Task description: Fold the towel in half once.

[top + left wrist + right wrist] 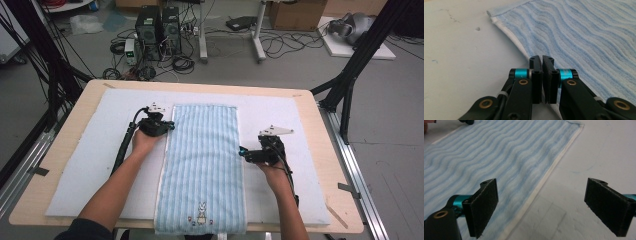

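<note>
Towel: I see a long light-blue towel (202, 165) lying flat and spread out, lengthwise down the middle of the counter (325, 150), its near end hanging just over the near edge.
Towel surface: I read it as soft terry with fine stripes in pale blue and white that run along its length; in the two gripper views the stripes look wavy.
Towel border: a narrow white hem runs along both long sides, and the far left corner shows a folded band of plain blue in the left gripper view.
Towel motif: near the near end I make out a small embroidered rabbit (202, 211) with tiny marks beside it; too small for me to read more.
Underlay: the towel rests on a pale padded mat (90, 150) that covers most of the counter.
Left gripper: my left gripper (169, 125) sits at the towel's left long edge, toward the far end. In the left gripper view its fingers (536, 75) stand pressed together right at the white hem; whether a fold of the hem is caught between them I cannot tell.
Right gripper: my right gripper (242, 151) hovers at the towel's right long edge, about midway along. In the right gripper view its fingers (484, 207) stand wide apart, one over the striped cloth, the other over the bare mat, with the white hem running between them and nothing gripped.
Hands: each hand comes in from the near side, one on either side of the towel.
</note>
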